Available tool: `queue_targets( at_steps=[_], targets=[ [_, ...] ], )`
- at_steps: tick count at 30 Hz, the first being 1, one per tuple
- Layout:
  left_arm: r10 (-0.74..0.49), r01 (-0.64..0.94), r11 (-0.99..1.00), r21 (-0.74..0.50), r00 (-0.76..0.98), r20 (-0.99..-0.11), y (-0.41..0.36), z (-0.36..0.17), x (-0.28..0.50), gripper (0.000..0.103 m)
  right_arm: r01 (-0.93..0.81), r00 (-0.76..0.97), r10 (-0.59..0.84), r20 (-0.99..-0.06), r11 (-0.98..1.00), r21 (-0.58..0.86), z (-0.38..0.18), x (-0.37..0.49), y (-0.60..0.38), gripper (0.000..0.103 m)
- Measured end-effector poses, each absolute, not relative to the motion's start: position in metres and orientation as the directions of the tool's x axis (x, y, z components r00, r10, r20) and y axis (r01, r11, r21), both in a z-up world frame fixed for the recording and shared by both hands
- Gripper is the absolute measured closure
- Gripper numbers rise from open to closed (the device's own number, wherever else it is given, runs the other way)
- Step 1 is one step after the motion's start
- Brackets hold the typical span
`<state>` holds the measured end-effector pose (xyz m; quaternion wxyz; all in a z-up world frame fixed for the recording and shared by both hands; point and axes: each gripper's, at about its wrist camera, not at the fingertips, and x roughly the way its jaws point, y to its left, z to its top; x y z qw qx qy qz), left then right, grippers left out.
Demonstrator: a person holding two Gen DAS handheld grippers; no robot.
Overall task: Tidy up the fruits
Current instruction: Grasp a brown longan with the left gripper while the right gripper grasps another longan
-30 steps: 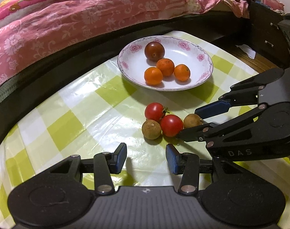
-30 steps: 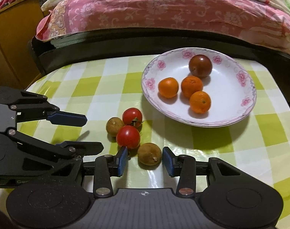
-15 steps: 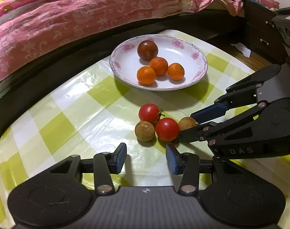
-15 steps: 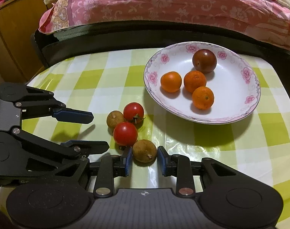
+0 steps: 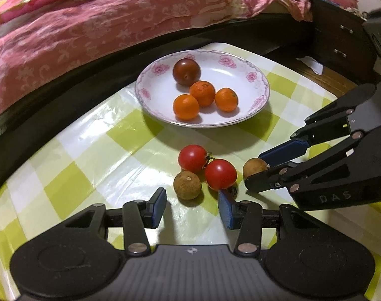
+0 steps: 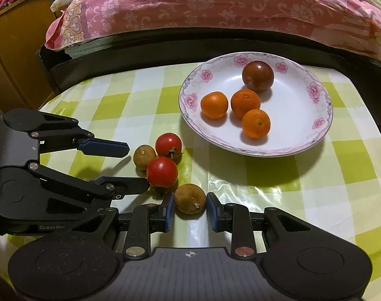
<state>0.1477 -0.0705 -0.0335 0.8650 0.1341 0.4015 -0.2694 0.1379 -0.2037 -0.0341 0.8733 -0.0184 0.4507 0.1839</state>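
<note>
right gripper [image 6: 190,207] has its fingers pressed on either side of a brown longan [image 6: 190,202] sitting on the worktop [image 6: 303,188] toward the near edge. left gripper [image 5: 191,204] waits with fingers apart and empty, just short of another longan [image 5: 187,185] and two red tomatoes [image 5: 220,174]. nearer the far edge, the flowered plate [image 6: 300,135] holds three oranges [image 6: 245,103] and one dark tomato [image 6: 257,76].
</note>
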Motion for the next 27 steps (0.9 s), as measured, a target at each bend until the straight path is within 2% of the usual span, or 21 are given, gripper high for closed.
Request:
queue_targets(
  at_steps=[7, 14, 27],
  targets=[
    [-0.36, 0.558, 0.83, 0.008, 0.545, -0.757, -0.073, -0.039, 0.156, 0.052, -0.325, 0.528, 0.303, -0.794, 0.935, 0.141, -0.033, 0.137, -0.209, 0.078],
    [-0.377, 0.553, 0.833, -0.021, 0.539, -0.754, -0.074, -0.039, 0.158, 0.07, -0.318, 0.529, 0.299, -0.794, 0.938, 0.141, -0.033, 0.136, -0.21, 0.078],
    [-0.39, 0.583, 0.812, -0.027, 0.507, -0.769, -0.072, -0.031, 0.136, 0.071, -0.315, 0.526, 0.275, -0.805, 0.942, 0.116, -0.033, 0.132, -0.21, 0.078]
  ],
)
